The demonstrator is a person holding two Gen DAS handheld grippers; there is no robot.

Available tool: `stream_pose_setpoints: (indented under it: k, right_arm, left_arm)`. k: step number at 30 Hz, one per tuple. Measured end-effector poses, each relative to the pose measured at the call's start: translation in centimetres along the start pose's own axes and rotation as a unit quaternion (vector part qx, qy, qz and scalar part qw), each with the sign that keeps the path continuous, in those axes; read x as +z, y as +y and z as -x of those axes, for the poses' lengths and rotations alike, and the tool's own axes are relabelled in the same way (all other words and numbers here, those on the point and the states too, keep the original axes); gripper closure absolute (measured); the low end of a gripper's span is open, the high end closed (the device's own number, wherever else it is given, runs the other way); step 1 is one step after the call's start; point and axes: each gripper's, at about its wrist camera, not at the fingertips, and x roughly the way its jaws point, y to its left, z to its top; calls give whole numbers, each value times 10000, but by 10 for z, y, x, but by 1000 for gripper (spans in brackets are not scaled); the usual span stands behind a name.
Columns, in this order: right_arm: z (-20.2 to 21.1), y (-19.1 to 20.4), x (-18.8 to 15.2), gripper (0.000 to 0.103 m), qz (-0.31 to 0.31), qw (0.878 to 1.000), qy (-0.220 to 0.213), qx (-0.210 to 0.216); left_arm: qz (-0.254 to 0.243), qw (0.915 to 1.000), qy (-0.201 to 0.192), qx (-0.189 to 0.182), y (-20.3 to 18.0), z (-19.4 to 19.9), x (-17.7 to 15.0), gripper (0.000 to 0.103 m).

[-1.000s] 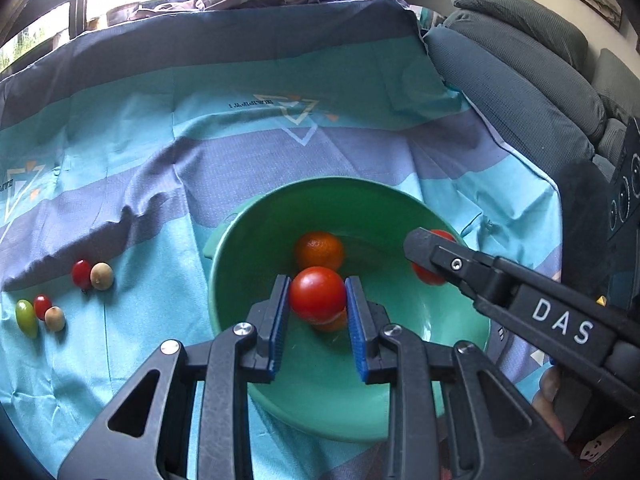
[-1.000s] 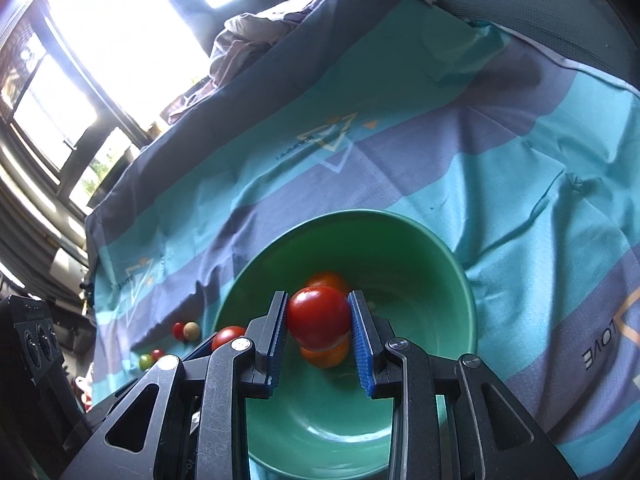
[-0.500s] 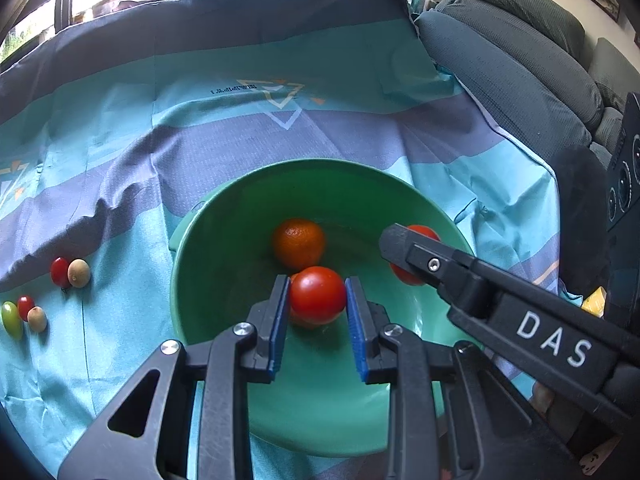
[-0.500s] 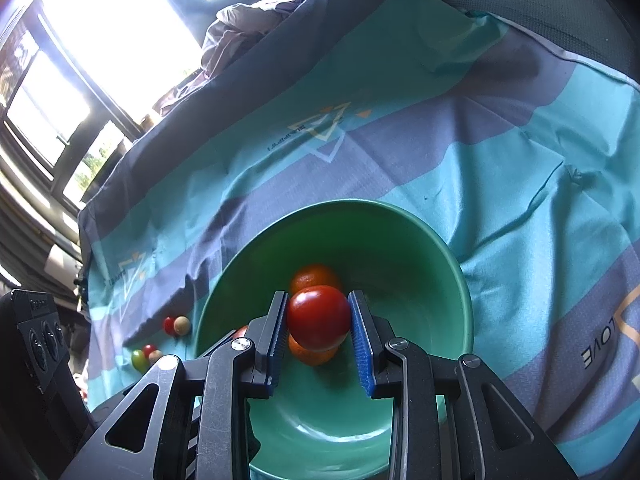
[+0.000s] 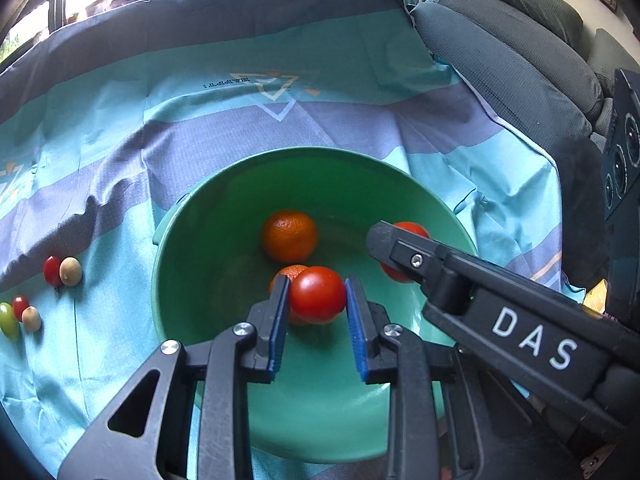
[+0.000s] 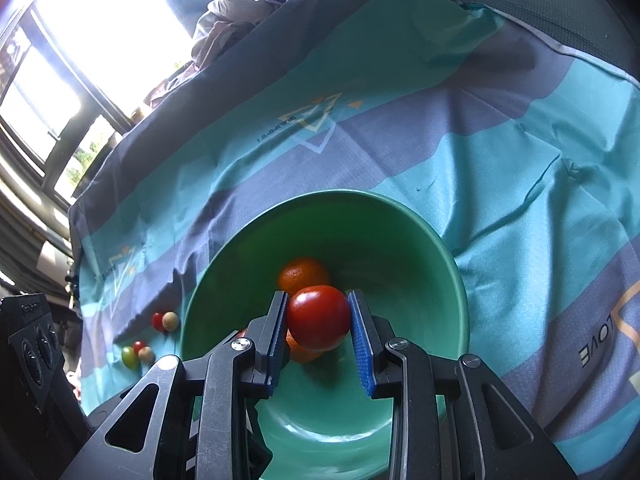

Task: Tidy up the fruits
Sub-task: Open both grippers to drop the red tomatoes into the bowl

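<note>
Both grippers hang over the green bowl (image 5: 432, 200), each with its jaws clamped on a red tomato: the left gripper (image 5: 317, 312) holds one (image 5: 318, 294), the right gripper (image 6: 320, 330) another (image 6: 319, 317). We judge the placing step in hand; next, lower and release gently. The bowl contains two oranges (image 5: 289, 235). Smaller fruits (image 5: 62, 271) lie on the cloth (image 5: 280, 128).

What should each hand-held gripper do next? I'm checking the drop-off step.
Probably open both. The left hand-held gripper and right hand-held gripper each clamp a red tomato over the green bowl, just above two oranges, so release looks safe.
</note>
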Motion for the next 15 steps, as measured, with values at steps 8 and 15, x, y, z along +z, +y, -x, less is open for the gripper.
stream_pose_setpoints:
  k: [8,15]
  right_arm:
    - [-1,2,-1,70,75,10000,43,33]
    - [-5,0,0,70,44,9999,122,-69]
  left_arm:
    - [0,9998,120,-151,0,-5,-3,75]
    - [46,9998,120,-159,1,-4,-2,75]
